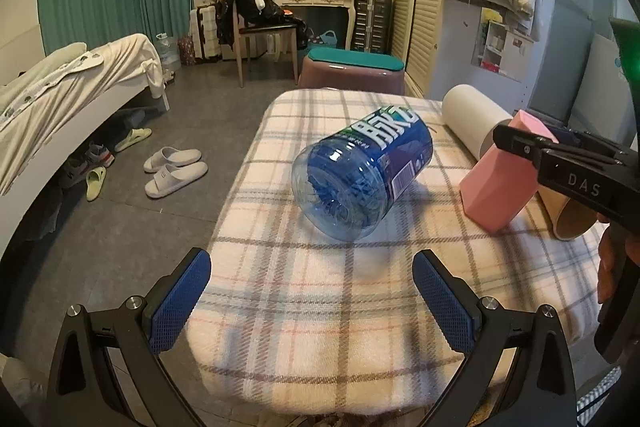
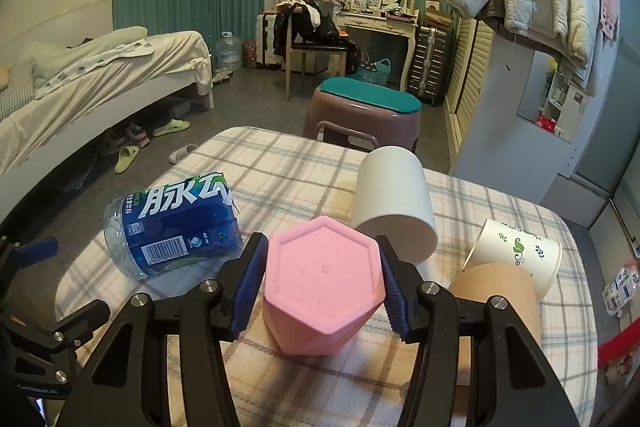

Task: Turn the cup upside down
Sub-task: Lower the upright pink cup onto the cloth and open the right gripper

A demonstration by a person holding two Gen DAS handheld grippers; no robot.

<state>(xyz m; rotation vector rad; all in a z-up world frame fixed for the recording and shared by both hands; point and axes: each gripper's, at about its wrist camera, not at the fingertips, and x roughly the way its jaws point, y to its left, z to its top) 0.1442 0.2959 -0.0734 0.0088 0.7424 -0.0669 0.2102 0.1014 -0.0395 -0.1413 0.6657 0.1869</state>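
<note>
Pink and six-sided, the cup [image 2: 322,281] sits clamped between the blue pads [image 2: 251,285] of the right tool [image 2: 322,287], its flat base turned toward the right wrist camera and its body tilted, lower end touching the plaid-covered table [image 2: 304,171]. In the left wrist view the right tool [image 1: 532,147] reaches in level from the right, and the pink cup [image 1: 500,179] leans on the cloth. Just behind the cup lies a white cup [image 2: 394,199] on its side; to its right lie a brown paper cup [image 2: 500,291] and a leaf-printed paper cup [image 2: 520,251]. Left of it lies a blue cut-off bottle [image 2: 176,227]. The left tool [image 1: 312,303] hovers low at the table's near edge, gaping wide, holding nothing, pointed at the bottle.
</note>
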